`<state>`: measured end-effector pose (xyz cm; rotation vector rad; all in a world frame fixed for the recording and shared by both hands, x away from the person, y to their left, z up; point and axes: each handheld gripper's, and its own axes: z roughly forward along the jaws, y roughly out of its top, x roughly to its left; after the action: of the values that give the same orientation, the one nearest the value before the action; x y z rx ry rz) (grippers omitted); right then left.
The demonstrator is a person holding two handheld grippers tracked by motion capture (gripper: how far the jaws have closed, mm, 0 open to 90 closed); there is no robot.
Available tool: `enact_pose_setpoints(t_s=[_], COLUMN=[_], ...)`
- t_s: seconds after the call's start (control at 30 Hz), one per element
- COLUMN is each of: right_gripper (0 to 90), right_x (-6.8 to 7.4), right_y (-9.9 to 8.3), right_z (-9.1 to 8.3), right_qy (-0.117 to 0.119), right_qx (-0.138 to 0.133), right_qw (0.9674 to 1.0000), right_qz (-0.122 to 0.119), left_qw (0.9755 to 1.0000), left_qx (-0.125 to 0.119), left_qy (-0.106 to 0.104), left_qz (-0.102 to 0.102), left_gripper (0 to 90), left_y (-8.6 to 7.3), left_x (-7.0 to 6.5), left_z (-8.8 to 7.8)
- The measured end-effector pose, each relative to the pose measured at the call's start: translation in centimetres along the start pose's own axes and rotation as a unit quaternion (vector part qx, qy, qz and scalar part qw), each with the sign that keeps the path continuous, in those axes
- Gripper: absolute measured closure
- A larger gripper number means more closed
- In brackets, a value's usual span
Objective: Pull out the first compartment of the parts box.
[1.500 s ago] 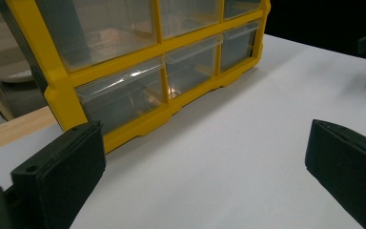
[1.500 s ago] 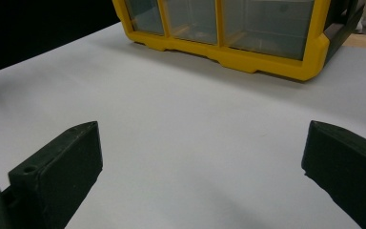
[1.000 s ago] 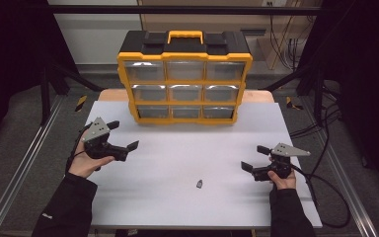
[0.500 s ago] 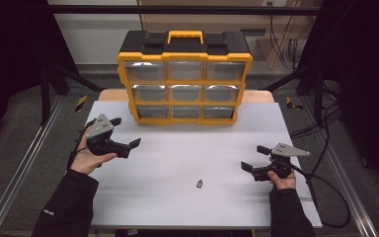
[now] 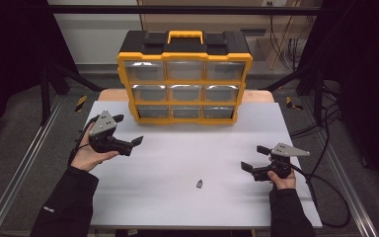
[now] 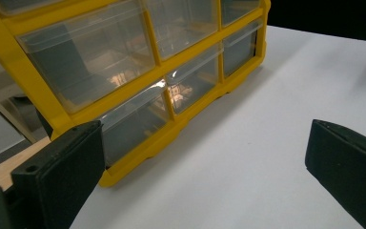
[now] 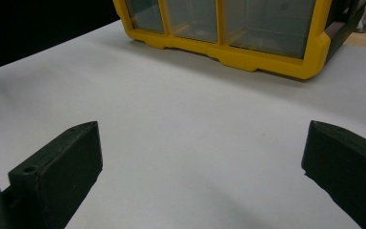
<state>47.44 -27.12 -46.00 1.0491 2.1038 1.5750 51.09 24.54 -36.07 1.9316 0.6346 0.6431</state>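
A yellow and black drawer organizer (image 5: 184,79) with clear drawers stands at the back of the white table (image 5: 177,153). My left gripper (image 5: 128,129) hovers open at the left, just in front of the organizer's lower-left corner. In the left gripper view its jaws stand wide apart around empty space (image 6: 202,181), facing the organizer's bottom drawers (image 6: 138,119). My right gripper (image 5: 253,158) is open at the right near the front, low over the table. In the right gripper view its jaws (image 7: 200,176) hold nothing, and the organizer (image 7: 248,43) lies far ahead. A small dark part (image 5: 199,183) lies on the table between the grippers.
Cables (image 5: 325,187) trail off the table's right side. Metal rails (image 5: 24,163) run along both sides of the table. A strip of wooden board (image 5: 111,95) shows behind the white surface.
My left gripper has moved a little forward and to the right, closer to the organizer. The right gripper and the small part have stayed put.
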Motion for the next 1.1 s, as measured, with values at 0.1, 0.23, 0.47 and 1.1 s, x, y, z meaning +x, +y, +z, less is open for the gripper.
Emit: enact_pose_setpoints(t_s=[0.1, 0.23, 0.47, 1.1], right_gripper=[0.5, 0.5, 0.5, 0.5], right_x=[0.0, 0.0, 0.0, 0.0], right_y=[0.0, 0.0, 0.0, 0.0], right_z=[0.0, 0.0, 0.0, 0.0], right_qy=[0.000, 0.000, -0.001, -0.001], right_qx=[0.000, 0.001, 0.001, 0.002], right_qw=[1.0000, 1.0000, 1.0000, 1.0000], right_qz=[0.000, 0.000, 0.000, 0.000], left_qw=[1.0000, 0.9999, 0.9998, 0.9980], left_qx=[0.000, 0.002, 0.005, 0.020], left_qy=[0.001, 0.002, 0.005, 0.019], left_qz=[0.005, 0.010, 0.020, 0.057], left_gripper=[0.0, 0.0, 0.0, 0.0], left_y=[0.4, 0.6, 1.3, 3.5], left_x=[0.0, 0.0, 0.1, 0.0], left_z=[0.0, 0.0, 0.2, 0.5])
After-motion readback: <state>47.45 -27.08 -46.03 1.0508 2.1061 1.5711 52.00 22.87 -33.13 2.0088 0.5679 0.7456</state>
